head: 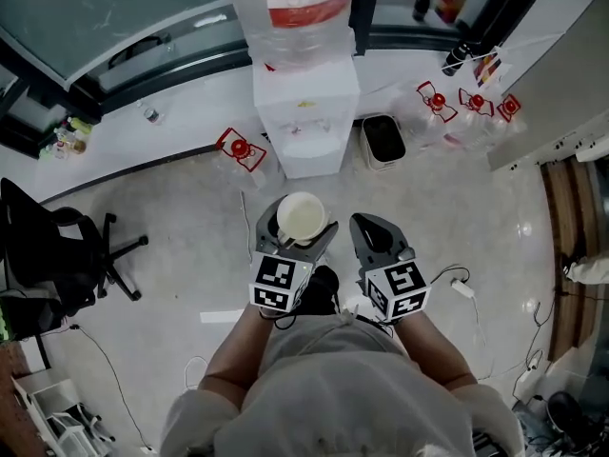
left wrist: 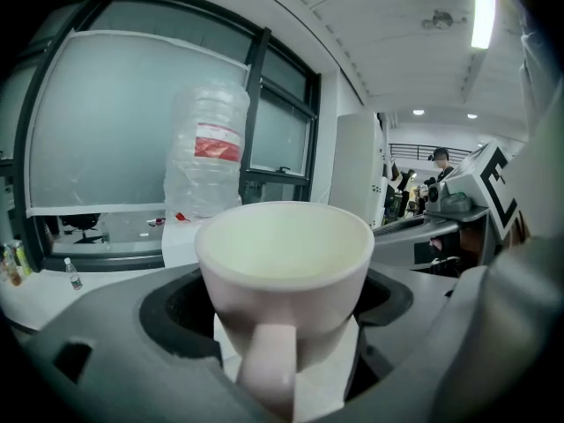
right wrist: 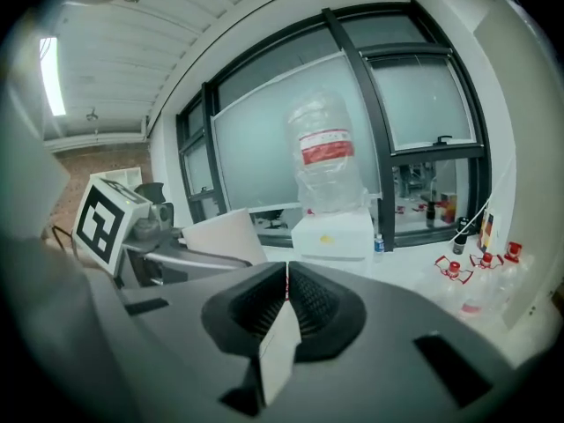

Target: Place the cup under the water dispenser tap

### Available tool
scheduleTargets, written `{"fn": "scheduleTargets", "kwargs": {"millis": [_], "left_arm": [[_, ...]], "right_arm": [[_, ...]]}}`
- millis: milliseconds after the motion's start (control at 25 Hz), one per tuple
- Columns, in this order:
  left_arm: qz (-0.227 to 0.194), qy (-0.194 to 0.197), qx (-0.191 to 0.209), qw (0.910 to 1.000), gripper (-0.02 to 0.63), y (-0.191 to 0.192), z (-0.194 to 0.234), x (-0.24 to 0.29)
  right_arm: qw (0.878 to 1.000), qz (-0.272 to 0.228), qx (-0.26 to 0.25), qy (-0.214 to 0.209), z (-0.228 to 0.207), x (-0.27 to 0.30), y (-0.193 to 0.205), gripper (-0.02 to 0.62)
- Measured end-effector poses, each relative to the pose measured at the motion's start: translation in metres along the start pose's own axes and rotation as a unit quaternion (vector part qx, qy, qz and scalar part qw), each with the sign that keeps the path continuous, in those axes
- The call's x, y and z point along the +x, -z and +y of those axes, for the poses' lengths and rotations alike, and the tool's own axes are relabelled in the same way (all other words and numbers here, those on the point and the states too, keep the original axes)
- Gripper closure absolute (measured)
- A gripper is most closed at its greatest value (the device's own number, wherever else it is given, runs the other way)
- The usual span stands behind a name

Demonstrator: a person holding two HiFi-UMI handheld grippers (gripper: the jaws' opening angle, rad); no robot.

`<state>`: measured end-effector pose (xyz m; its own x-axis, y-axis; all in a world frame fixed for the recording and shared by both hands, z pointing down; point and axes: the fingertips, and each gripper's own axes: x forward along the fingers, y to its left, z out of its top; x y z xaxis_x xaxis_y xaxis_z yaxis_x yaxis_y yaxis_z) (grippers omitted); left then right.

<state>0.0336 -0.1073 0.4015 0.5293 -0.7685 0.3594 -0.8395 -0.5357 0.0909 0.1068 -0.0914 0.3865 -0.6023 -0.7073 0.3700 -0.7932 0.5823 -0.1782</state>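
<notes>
At the far left, about 9 o'clock in the head view, stands an office chair [head: 59, 246], well apart from the work.

The left gripper [head: 297, 228] has its jaws spread wide and closed on the body of the cup [left wrist: 284, 263], one jaw on each side. The cup is pale, upright and mouth-up, so its long axis is vertical. In the left gripper view its handle points back toward the camera at 6 o'clock, and nothing shows inside it. It is carried in the air above the floor [head: 171, 208], on no bench or shelf.

The water dispenser [head: 304, 112] lies at 12 o'clock from the cup in the head view, directly ahead and apart from it, with a large clear bottle [head: 295, 8] standing on top. In the left gripper view it sits just left of straight ahead, at about 11 o'clock behind the rim. The taps on its front face are too small to make out.

The coming move likely turns on this one line: the cup goes straight ahead toward 12 o'clock, kept upright, to the recess below the taps. The left gripper is the one that bears it.

The right gripper [head: 369, 225] is just beside the left at 3 o'clock, with its jaws pressed together on nothing.
</notes>
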Motion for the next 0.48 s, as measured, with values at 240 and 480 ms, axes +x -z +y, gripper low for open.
{"fn": "scheduleTargets", "kwargs": {"millis": [240, 480], "left_arm": [[0.005, 0.002, -0.005, 1.0, 0.155, -0.005, 0.033, 0.042], [0.01, -0.003, -0.019, 0.9998, 0.153, 0.015, 0.061, 0.072]], "right_arm": [[1.0, 0.019, 0.003, 0.007, -0.039, 0.051, -0.008, 0.566], [1.0, 0.023, 0.001, -0.003, -0.06, 0.097, -0.005, 0.566]]}}
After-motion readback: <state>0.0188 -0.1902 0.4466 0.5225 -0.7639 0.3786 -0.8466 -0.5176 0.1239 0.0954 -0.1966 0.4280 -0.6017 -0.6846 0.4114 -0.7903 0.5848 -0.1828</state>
